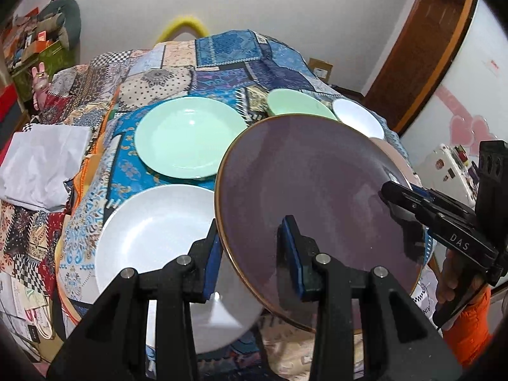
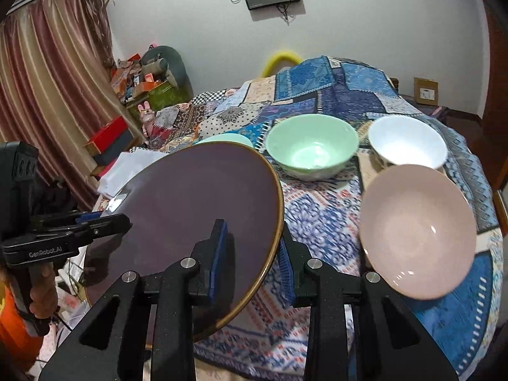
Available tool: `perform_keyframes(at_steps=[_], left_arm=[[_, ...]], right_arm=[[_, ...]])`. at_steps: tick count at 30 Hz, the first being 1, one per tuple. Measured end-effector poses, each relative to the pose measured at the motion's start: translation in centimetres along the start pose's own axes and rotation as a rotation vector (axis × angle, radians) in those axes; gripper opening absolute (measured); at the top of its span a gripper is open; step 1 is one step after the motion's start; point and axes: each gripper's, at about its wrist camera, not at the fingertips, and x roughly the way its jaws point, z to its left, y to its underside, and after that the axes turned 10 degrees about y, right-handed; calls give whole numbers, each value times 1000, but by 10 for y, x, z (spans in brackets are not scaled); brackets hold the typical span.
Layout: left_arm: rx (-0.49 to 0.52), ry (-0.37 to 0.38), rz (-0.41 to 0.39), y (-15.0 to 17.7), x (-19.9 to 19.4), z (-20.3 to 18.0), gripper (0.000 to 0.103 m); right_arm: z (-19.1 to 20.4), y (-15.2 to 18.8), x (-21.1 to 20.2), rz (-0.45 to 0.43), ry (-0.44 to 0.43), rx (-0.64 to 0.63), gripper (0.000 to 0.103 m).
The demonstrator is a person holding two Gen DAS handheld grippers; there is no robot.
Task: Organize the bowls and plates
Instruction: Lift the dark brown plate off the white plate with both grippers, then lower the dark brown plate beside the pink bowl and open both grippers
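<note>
A dark purple plate (image 1: 317, 190) (image 2: 190, 197) with a gold rim hangs tilted above the table, held from both sides. My left gripper (image 1: 254, 241) (image 2: 123, 219) is shut on its left rim. My right gripper (image 2: 252, 254) (image 1: 392, 195) is shut on the opposite rim. Under and left of it lie a white plate (image 1: 152, 238) and a mint green plate (image 1: 190, 138) (image 2: 225, 139). To the right stand a green bowl (image 2: 312, 149) (image 1: 295, 103), a white bowl (image 2: 408, 143) (image 1: 358, 117) and a pink bowl (image 2: 416, 228) (image 1: 397, 158).
A patchwork cloth (image 2: 317, 216) covers the round table. A folded white cloth (image 1: 41, 165) lies at its left edge. Boxes and clutter (image 2: 143, 85) stand by the curtain at the far left. A person's hand (image 2: 41, 295) grips the left handle.
</note>
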Motion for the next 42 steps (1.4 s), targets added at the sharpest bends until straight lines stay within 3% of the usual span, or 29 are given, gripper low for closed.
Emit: perform_keyframes(at_steps=[21,42], left_arm=[[6,12,152,27,56,-33,37],[-28,-17,230,10,118,-18,37]], right_arm=[[-46,41,5,78,26,100,28],[-68,49,39,139,25,163,28]])
